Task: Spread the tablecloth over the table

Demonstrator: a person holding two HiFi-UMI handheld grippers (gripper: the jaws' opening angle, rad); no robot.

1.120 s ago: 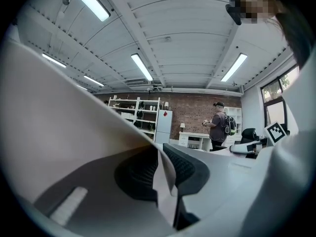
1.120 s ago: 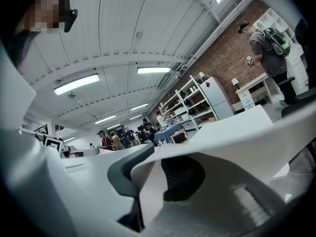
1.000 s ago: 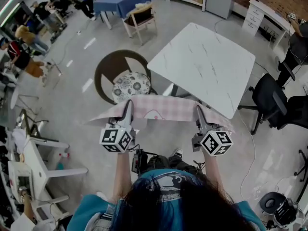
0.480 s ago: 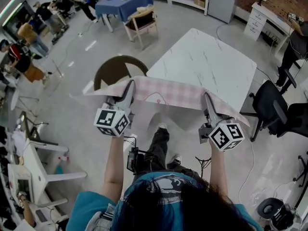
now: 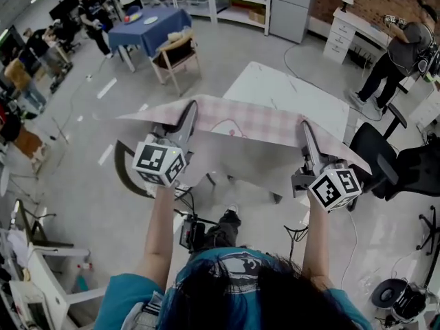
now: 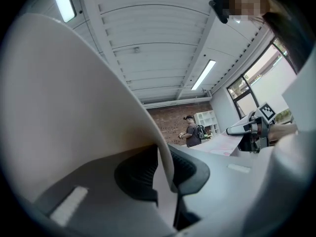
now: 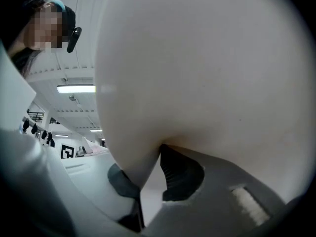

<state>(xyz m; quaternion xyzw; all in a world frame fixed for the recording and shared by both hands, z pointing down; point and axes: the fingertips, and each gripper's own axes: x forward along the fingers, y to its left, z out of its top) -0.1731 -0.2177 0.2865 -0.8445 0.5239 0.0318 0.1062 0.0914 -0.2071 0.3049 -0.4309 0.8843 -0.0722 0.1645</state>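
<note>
A pink checked tablecloth (image 5: 247, 119) hangs stretched in the air between my two grippers, over the near part of the white marble table (image 5: 275, 88). My left gripper (image 5: 189, 112) is shut on the cloth's left edge. My right gripper (image 5: 304, 130) is shut on its right edge, and its jaws have just been closing further on the fabric. In the left gripper view the cloth's pale underside (image 6: 74, 107) billows over the pinching jaws, and the right gripper (image 6: 252, 130) shows beyond. The right gripper view is mostly filled by cloth (image 7: 197, 73).
A black office chair (image 5: 375, 150) stands right of the table, and a person (image 5: 392, 53) stands further back. At the back left are a blue-covered table (image 5: 148, 26) and a wooden chair (image 5: 175, 57). A round dark mat (image 5: 127, 167) lies on the floor at left.
Both grippers have risen and moved forward with the cloth and stand wider apart. The cloth now hangs stretched above the table's near edge instead of low in front of it.
</note>
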